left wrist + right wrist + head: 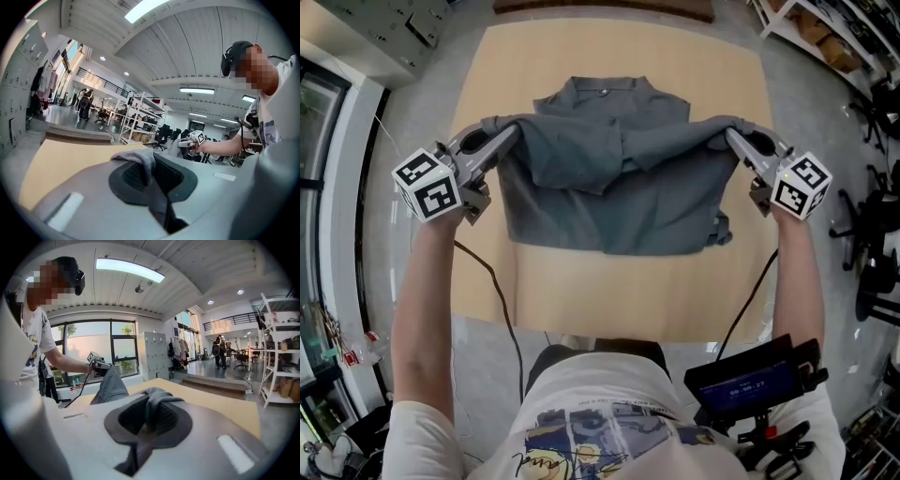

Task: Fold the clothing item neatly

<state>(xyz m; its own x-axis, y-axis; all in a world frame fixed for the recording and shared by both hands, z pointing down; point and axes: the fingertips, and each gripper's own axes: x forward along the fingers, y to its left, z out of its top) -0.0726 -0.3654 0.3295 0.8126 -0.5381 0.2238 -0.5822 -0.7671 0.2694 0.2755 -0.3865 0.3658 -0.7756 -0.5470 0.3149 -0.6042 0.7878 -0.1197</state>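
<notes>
Shirt (619,187), grey, lies on the counter (487,84) with its collar (605,91) at the far end. A fold of it is lifted and stretched across the middle between the two grippers.

On the left, the left gripper (508,134) has its jaws pressed together on a bunch of the grey cloth, which its own view shows squeezed between the pads. Holding an edge at each side keeps the raised fold taut and level, so I judge it is meant to be laid over the flat part evenly and without creases.

On the right, the right gripper (734,139) mirrors this, its jaws pinching a twist of the same cloth at about the same distance across the counter.

Some things are hard to read. I cannot tell whether each pinch holds the hem, a side seam or a sleeve end. The raised fold covers the body of the shirt beneath it, so the sleeves cannot be traced. A crumpled bit sticks out at the near right corner. The person's chest hides the middle of the counter's near edge.
</notes>
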